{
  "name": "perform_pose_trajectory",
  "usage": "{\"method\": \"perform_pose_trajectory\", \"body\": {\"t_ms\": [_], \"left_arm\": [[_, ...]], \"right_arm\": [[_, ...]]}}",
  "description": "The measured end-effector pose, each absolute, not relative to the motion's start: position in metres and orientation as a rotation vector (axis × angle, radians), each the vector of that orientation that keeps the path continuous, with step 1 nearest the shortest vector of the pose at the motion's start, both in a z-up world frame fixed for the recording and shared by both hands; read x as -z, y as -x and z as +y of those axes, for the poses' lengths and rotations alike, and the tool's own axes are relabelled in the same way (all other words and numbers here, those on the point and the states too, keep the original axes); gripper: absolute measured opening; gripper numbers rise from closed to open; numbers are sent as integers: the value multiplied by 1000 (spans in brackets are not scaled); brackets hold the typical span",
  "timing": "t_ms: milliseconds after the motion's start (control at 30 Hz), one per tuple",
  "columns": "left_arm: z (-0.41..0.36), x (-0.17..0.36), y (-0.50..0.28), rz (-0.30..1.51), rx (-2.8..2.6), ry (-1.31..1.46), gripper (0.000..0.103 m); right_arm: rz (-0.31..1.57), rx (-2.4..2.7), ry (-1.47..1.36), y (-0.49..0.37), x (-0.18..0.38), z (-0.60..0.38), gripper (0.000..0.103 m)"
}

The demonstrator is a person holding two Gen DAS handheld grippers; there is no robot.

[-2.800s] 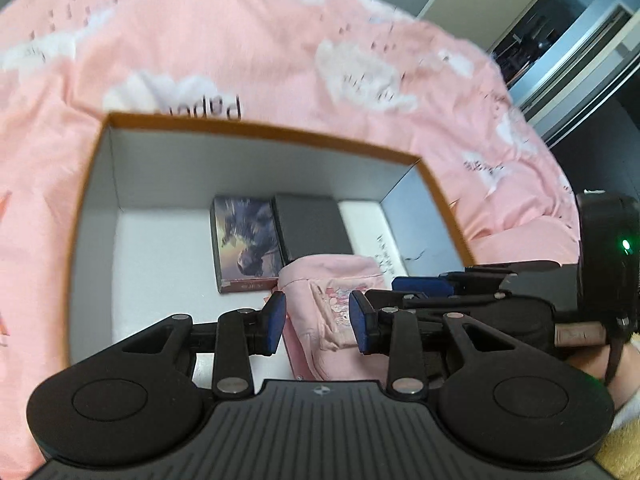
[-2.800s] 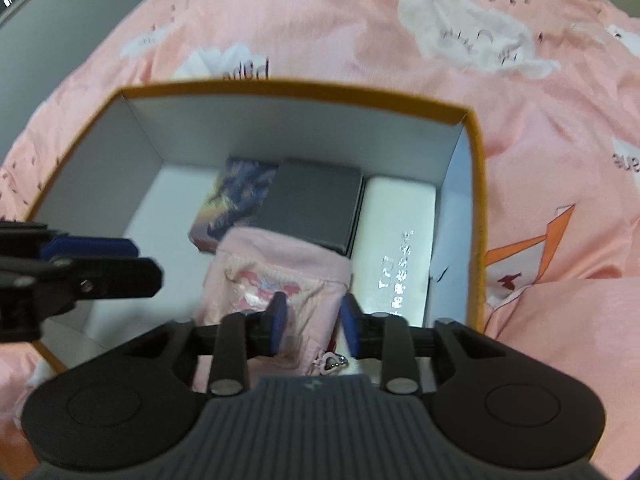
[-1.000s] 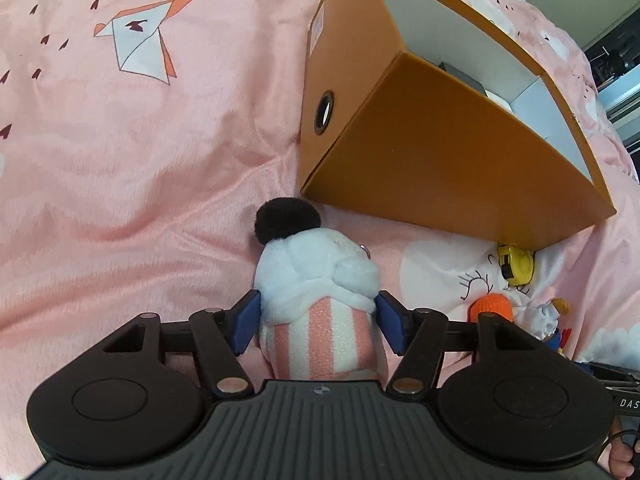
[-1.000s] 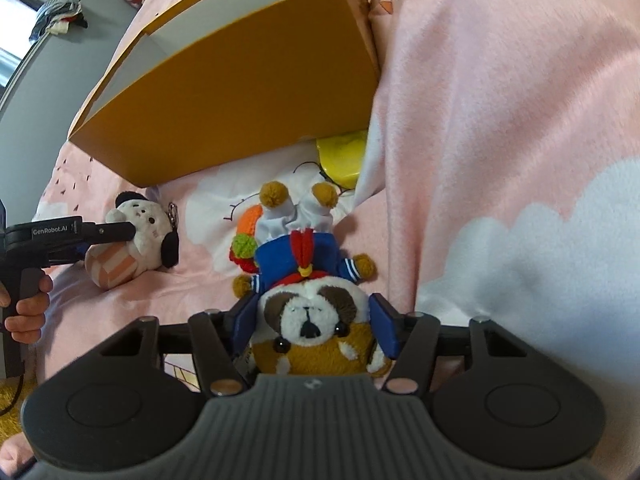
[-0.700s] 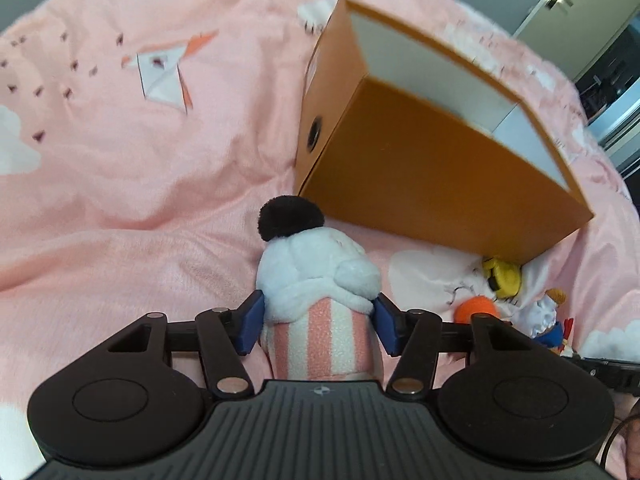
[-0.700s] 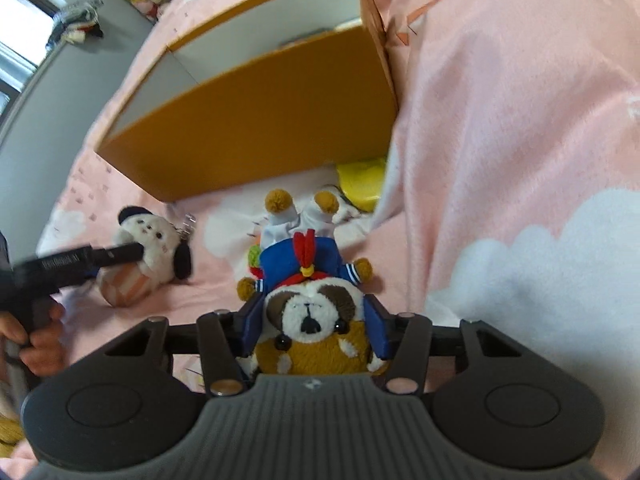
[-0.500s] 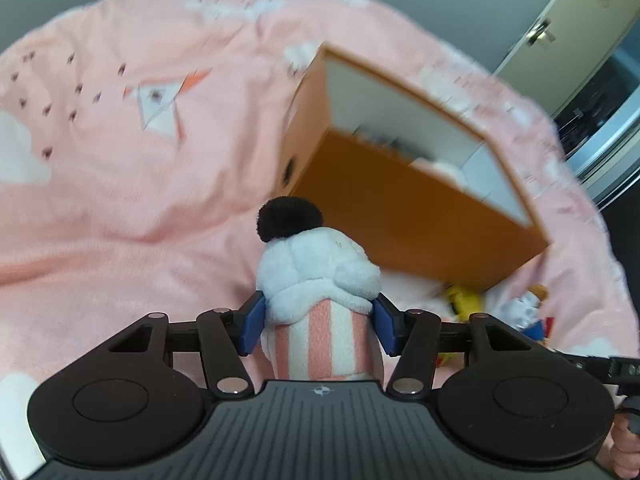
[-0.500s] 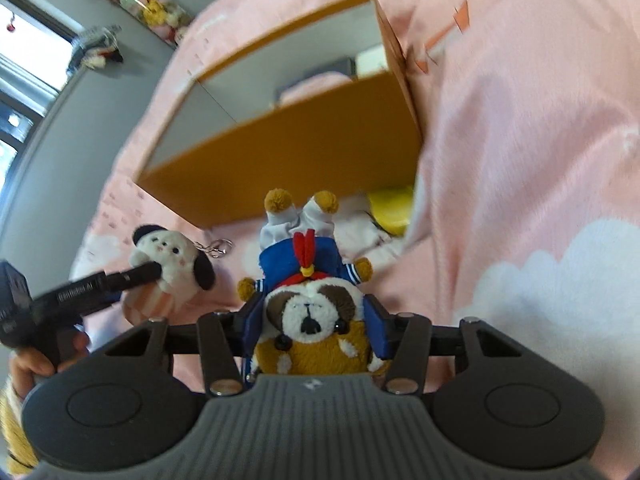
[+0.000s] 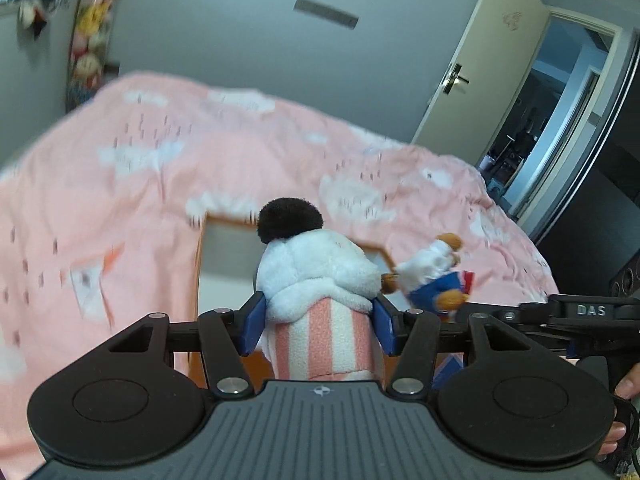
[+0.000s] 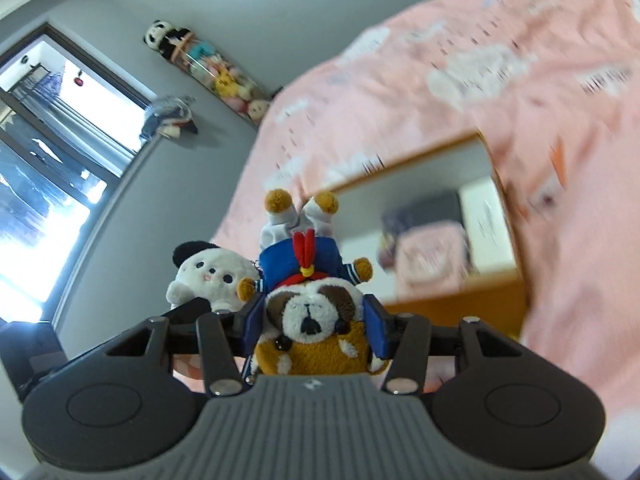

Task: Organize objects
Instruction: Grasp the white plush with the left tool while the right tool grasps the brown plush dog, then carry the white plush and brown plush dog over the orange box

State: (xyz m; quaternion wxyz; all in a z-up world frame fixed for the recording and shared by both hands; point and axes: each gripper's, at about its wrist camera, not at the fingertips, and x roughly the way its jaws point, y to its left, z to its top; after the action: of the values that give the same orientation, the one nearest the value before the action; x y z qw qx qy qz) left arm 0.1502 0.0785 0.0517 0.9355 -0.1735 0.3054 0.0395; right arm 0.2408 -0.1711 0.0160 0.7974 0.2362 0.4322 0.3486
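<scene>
My left gripper [image 9: 318,322] is shut on a white plush [image 9: 316,272] with a pink-striped body and a black ear, held up in the air. My right gripper [image 10: 316,324] is shut on a brown-and-white dog plush [image 10: 304,260] in a blue sailor suit, head toward the camera and feet away. The two toys hang side by side: the dog plush [image 9: 434,280] shows to the right of the white one, and the white plush [image 10: 208,276] to the left of the dog. Below and beyond them lies the orange box [image 10: 452,304], open at the top, on the bed.
Inside the box are a pink pouch [image 10: 432,256], a dark case [image 10: 432,208] and a white box [image 10: 486,212]. The pink bedspread [image 9: 140,184] surrounds it. A grey wall, an open door [image 9: 480,80], a window [image 10: 48,184] and a tube of soft toys [image 10: 224,76] stand behind.
Both grippers have risen from the bedspread beside the box with their toys held. The views tilted up, so the box's open top and the room's walls now show.
</scene>
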Motion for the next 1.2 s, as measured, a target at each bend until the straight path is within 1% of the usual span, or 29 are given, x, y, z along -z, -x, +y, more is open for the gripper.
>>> {"method": "perform_pose_trajectory", "body": {"t_ms": [100, 133, 267, 400, 600, 767, 1067, 1200], "left_arm": [[77, -62, -171, 602, -98, 315, 63], [76, -64, -176, 627, 54, 252, 63], [74, -60, -194, 622, 9, 211, 63], [77, -40, -212, 672, -19, 195, 63], [80, -4, -228, 781, -50, 169, 63], [81, 16, -234, 844, -57, 143, 63], [75, 39, -246, 941, -48, 84, 63], [69, 47, -251, 987, -46, 11, 63]], "right_arm": [[908, -761, -525, -264, -24, -150, 53], [906, -763, -533, -272, -26, -145, 53], [914, -758, -572, -299, -22, -128, 53], [960, -739, -602, -320, -1, -112, 53], [1050, -699, -610, -335, 37, -102, 53], [1117, -676, -619, -343, 64, -97, 54], [1192, -649, -611, -352, 91, -90, 54], [1224, -631, -600, -354, 100, -88, 54]]}}
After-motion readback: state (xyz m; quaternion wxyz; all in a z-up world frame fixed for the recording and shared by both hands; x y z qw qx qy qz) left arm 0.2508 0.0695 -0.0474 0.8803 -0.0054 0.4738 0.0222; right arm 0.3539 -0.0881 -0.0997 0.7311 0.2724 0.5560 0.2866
